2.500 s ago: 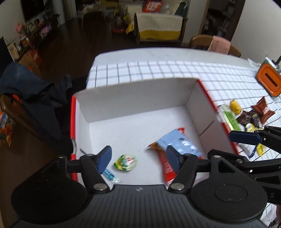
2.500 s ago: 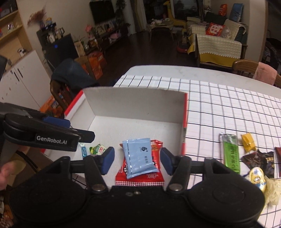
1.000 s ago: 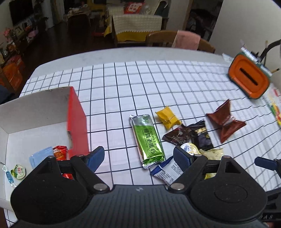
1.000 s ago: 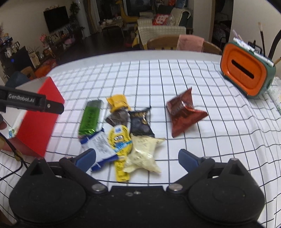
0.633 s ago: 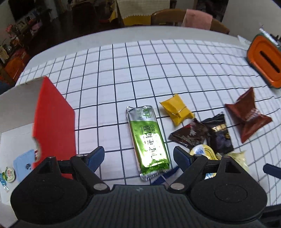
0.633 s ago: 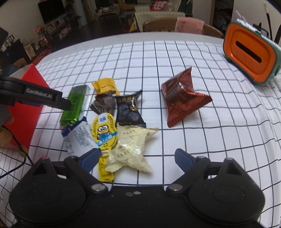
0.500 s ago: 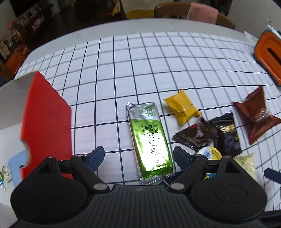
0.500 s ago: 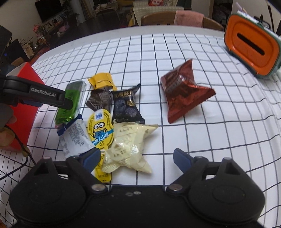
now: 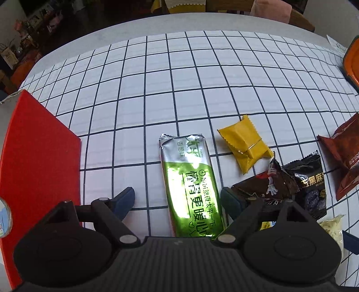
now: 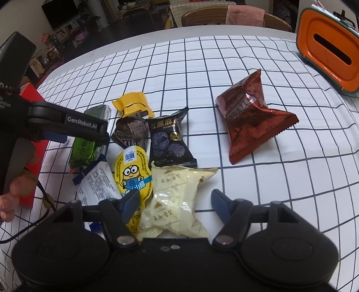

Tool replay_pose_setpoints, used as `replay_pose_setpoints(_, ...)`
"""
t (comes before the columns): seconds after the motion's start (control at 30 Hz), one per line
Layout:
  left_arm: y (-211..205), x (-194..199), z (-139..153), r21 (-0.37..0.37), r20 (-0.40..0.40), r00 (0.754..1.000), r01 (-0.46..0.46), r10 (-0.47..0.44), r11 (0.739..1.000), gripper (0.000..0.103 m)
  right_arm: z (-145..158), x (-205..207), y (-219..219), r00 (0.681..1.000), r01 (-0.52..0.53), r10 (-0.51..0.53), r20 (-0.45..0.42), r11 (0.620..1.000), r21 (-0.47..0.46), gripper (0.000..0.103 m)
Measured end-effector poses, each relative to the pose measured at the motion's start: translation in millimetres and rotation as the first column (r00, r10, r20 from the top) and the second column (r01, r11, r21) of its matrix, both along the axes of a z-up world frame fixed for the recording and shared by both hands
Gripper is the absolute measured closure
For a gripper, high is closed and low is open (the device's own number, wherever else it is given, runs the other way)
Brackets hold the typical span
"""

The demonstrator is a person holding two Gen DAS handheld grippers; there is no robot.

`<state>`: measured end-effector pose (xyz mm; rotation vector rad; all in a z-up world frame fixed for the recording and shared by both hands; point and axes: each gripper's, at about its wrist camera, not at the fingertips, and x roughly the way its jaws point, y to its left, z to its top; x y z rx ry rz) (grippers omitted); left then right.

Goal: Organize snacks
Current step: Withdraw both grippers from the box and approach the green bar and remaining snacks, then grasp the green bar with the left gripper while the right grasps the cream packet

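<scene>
My left gripper (image 9: 177, 198) is open, its jaws on either side of the long green snack bar (image 9: 190, 184) lying on the checked tablecloth. My right gripper (image 10: 175, 202) is open around a cream packet (image 10: 172, 197). Around it lie a yellow Minions packet (image 10: 132, 175), a white and blue packet (image 10: 96, 182), a black sesame packet (image 10: 168, 139), a dark brown packet (image 10: 132, 130), a small yellow packet (image 10: 132, 105) and a red-brown bag (image 10: 249, 116). The red box (image 9: 38, 161) stands at the left.
An orange tissue holder (image 10: 325, 49) stands at the table's far right. Chairs (image 10: 224, 15) stand behind the table. The left gripper's body (image 10: 56, 125) reaches over the green bar in the right wrist view.
Both grippers have left the box and come over to the snack pile. The left has dropped lower over the green bar; the right has closed in on the cream packet.
</scene>
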<state>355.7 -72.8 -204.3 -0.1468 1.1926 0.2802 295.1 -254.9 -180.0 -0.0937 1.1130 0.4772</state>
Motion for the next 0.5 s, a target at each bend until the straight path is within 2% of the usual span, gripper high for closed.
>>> replay_pose_setpoints(0.03, 0, 1, 0, -0.011, 0.003, 1.0, 0.001, -0.001, 1.0, 0.025, -1, 1, 0, 1.0, -0.001, 0.001, -0.003, 1.0, 0.003, 0.039)
replay_pose_setpoints(0.2, -6, 8, 4, -0.042, 0.011, 1.0, 0.024, -0.023, 0.999, 0.055, -1, 1, -2, 1.0, 0.005, -0.005, -0.004, 1.0, 0.018, 0.049)
replay_pose_setpoints(0.3, -9, 8, 6, -0.051, 0.016, 1.0, 0.022, -0.021, 0.998, 0.06, -1, -1, -3, 1.0, 0.011, -0.011, 0.001, 1.0, 0.027, 0.056)
replay_pose_setpoints(0.5, 0, -6, 8, -0.059, 0.025, 1.0, 0.014, -0.013, 0.998, 0.061, 3, -6, -7, 1.0, 0.023, -0.024, 0.016, 0.999, 0.036, 0.066)
